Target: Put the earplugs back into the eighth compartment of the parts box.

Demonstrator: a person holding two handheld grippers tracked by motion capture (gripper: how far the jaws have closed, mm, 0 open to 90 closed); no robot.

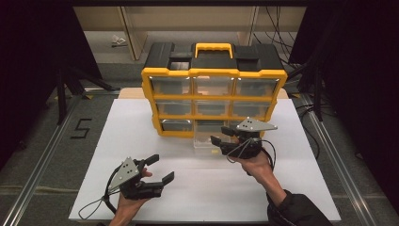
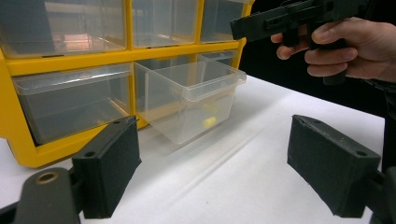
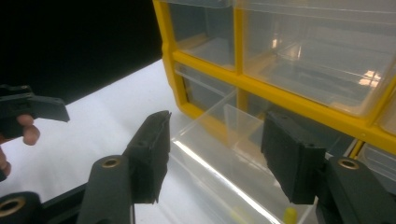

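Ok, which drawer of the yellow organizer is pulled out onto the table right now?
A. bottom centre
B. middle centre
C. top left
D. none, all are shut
A: the clear drawer juts forward from the bottom row's centre slot of the organizer, and the left gripper view shows a small yellow piece inside it; the right gripper hovers at it, jaws apart.

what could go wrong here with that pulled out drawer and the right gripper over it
1. The clear drawer sticks well out of the yellow organizer; a nudge from the right gripper, whose open jaws hang just above it, could pull it free.
2. The small yellow piece inside might then spill onto the white table.
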